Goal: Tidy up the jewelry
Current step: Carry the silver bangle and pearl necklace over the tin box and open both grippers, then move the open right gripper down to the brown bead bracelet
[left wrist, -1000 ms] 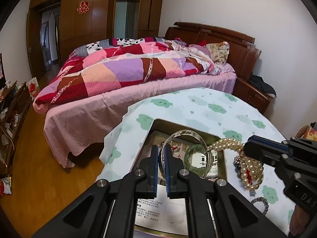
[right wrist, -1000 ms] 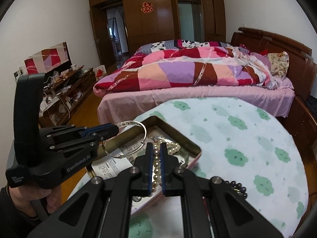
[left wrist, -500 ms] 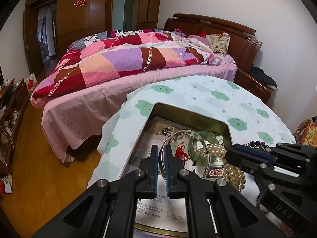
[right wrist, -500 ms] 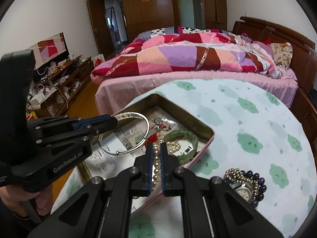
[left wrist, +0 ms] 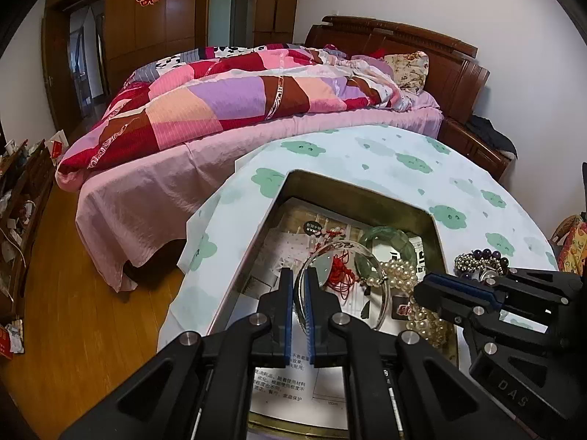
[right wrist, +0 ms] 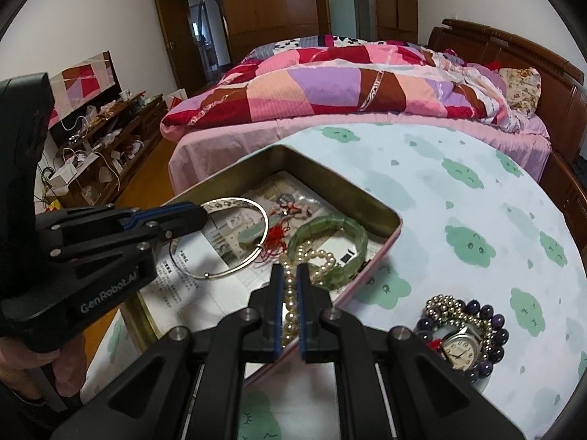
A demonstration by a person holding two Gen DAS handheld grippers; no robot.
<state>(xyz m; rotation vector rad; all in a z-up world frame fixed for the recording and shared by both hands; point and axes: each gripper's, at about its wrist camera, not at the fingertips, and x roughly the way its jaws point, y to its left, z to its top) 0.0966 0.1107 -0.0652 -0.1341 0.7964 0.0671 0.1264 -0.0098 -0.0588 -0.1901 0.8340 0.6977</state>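
A bedroom with a bed (left wrist: 256, 117) under a patchwork quilt (right wrist: 348, 84) and dark wooden wardrobes behind it holds a round table (right wrist: 458, 190) covered in a pale cloth printed with green clouds. On the table sits an open rectangular tin (right wrist: 341, 183) lined with printed papers. Inside it lie a green bangle (right wrist: 330, 231), a red knotted cord (right wrist: 275, 242) and a heap of pearls (right wrist: 319, 260). The left hand-held gripper (left wrist: 299, 286) has its jaws nearly together, pinching the rim of a thin silver bangle (right wrist: 227, 242), which hangs tilted over the papers in the tin, its far edge close to the red cord and a pale green pendant (right wrist: 253, 233). The right hand-held gripper (right wrist: 290, 286) is closed narrowly on the pearl strand, which runs up between its blue pads from the heap in the tin; the strand's lower part trails over the tin's near wall. In the left wrist view the right hand-held gripper (left wrist: 425, 288) reaches in from the right over the tin's corner. Outside the tin, on the cloth to the right, rest a wristwatch (right wrist: 458, 344), a dark purple bead bracelet (right wrist: 488, 330) and a string of small metallic beads (right wrist: 440, 304), bunched together and touching. A person's hand (right wrist: 55, 363) grips the left tool's handle at the lower left of the right wrist view. A cluttered low shelf (right wrist: 102, 139) stands along the left wall.
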